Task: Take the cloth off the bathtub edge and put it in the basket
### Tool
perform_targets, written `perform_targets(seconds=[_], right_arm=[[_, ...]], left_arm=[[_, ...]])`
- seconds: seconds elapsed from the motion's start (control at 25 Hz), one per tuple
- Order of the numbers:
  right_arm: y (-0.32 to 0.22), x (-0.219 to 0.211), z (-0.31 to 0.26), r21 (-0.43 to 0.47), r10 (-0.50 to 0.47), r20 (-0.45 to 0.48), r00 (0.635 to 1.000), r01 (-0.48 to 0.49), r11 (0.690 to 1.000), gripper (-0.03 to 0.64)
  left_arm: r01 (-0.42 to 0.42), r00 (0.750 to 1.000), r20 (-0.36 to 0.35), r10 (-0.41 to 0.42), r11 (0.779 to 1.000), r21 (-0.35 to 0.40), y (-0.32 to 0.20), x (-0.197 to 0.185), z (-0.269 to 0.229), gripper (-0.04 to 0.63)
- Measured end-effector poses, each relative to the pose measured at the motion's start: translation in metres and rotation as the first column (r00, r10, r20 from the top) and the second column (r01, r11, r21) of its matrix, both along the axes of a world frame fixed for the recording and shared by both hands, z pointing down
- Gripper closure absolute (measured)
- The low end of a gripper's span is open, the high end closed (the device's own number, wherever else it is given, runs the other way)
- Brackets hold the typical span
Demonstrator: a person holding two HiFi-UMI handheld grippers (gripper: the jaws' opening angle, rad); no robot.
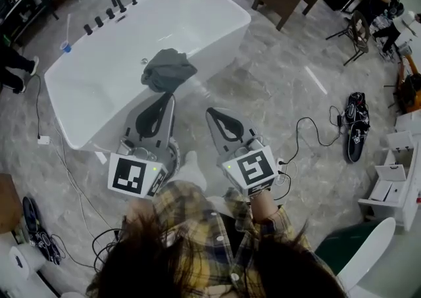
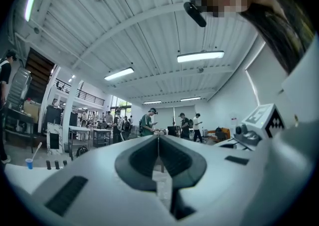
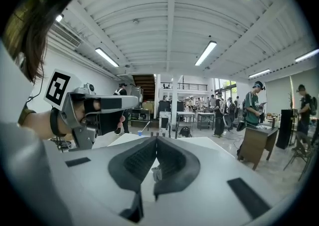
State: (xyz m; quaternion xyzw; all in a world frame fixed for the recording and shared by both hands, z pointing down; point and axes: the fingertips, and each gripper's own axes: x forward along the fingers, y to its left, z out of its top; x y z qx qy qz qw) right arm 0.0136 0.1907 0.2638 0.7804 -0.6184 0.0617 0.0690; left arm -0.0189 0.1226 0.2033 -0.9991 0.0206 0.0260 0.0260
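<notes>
Grey cloth [image 1: 168,70] lies bunched on the near edge of the white bathtub [image 1: 197,14], partly hanging inside. Left gripper [image 1: 168,97] and right gripper [image 1: 209,112] both point at it from just short. Both sets of jaws are closed, with nothing between them. Risk: if the jaws don't open before contact, the tips would likely shove the cloth down into the tub, and a one-fold pinch could slip. No basket shows in any view. Neither gripper view clearly shows the cloth. Hair blocks the bottom of the head view.

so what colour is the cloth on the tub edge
Dark grey. The cloth shows best in the head view, draped over the white bathtub's edge.
</notes>
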Motion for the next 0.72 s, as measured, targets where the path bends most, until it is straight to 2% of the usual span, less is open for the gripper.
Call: perform_targets(seconds=[0.32,0.72], right_arm=[[-0.077,0.056,0.003,-0.013,-0.034,0.005,0.999,0.034,0.999,0.601],[-0.125,0.083,0.013,-0.021,-0.048,0.024,0.999,0.048,0.999,0.601]], left_arm=[[0.026,1.000,0.015,-0.026,1.000,-0.007,-0.074,0.057,0.005,0.575],[0.071,0.997,0.039,-0.071,0.997,0.001,-0.125,0.077,0.016,0.575]])
